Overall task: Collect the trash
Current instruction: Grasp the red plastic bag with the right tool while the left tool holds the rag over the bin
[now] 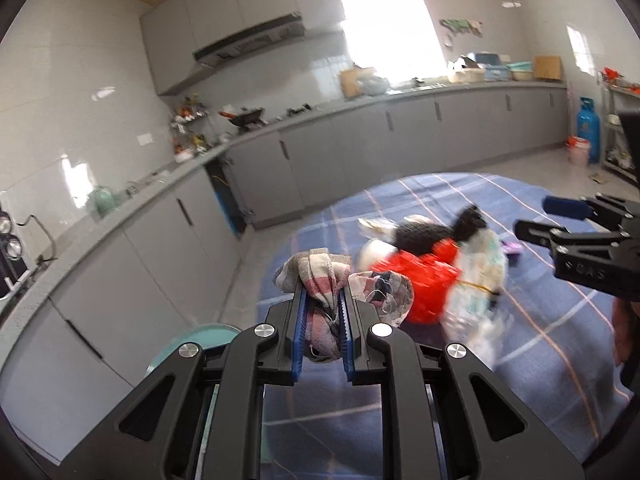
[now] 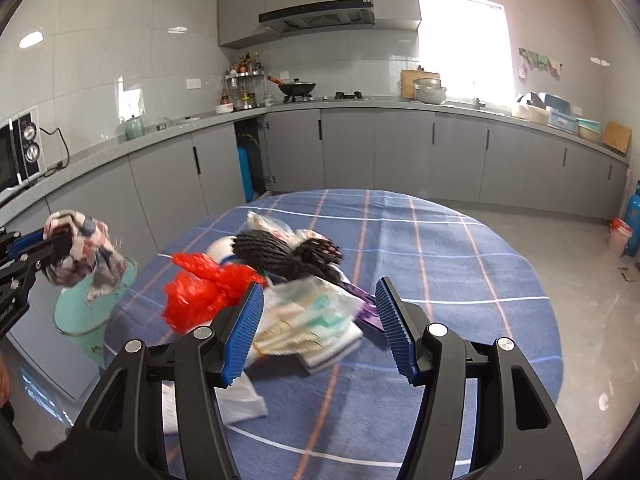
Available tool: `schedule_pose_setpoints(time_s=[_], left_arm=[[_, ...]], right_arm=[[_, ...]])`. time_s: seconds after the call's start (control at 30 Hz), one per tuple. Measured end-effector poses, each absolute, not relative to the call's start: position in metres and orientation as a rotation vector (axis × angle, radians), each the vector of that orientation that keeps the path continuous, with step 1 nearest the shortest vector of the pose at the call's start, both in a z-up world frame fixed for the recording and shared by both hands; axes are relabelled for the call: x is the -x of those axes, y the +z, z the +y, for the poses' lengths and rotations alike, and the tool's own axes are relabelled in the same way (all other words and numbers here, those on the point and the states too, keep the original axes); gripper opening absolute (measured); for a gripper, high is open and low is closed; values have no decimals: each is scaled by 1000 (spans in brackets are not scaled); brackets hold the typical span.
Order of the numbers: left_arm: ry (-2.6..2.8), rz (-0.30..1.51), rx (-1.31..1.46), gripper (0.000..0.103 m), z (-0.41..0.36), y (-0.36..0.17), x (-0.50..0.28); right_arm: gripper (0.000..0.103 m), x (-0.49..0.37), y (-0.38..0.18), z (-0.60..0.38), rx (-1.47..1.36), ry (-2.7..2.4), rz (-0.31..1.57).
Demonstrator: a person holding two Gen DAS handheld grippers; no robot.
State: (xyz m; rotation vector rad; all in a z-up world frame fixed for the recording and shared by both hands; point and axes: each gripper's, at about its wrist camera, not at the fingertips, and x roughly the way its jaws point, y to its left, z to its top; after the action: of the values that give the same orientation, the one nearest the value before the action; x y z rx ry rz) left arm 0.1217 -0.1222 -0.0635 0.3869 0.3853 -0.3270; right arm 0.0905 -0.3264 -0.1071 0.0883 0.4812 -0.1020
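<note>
My left gripper point(image 1: 323, 300) is shut on a crumpled plaid rag point(image 1: 320, 280) and holds it in the air above a mint green trash bin point(image 2: 90, 320) beside the table; the rag also shows in the right wrist view point(image 2: 82, 256). A trash pile lies on the round blue checked tablecloth point(image 2: 460, 280): red plastic bag point(image 2: 200, 296), black mesh net point(image 2: 280, 256), clear printed wrapper point(image 2: 312, 320), white paper point(image 2: 244, 400). My right gripper point(image 2: 320, 320) is open, its jaws on either side of the clear wrapper, just above it. It also shows in the left wrist view point(image 1: 560, 224).
Grey kitchen cabinets and counter point(image 2: 360, 108) run along the walls behind the table. A microwave point(image 2: 20, 152) stands at the left, a wok point(image 2: 298, 88) on the stove. A blue gas cylinder point(image 1: 588, 128) and a white bucket point(image 1: 578, 150) stand on the floor at the far right.
</note>
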Motion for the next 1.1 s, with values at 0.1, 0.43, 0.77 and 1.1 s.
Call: schedule_pose_setpoints(time_s=[0.1, 0.43, 0.77, 1.1], left_arm=[[-254, 377, -388, 15, -113, -62, -134], [-100, 428, -387, 15, -66, -85, -158], [-99, 437, -348, 15, -46, -87, -164], [-41, 436, -298, 15, -17, -79, -174]], right_arm=[[58, -95, -102, -313, -100, -59, 471], [58, -129, -114, -252, -60, 71, 533], [9, -148, -124, -240, -73, 98, 584], [8, -167, -88, -200, -10, 197, 494]])
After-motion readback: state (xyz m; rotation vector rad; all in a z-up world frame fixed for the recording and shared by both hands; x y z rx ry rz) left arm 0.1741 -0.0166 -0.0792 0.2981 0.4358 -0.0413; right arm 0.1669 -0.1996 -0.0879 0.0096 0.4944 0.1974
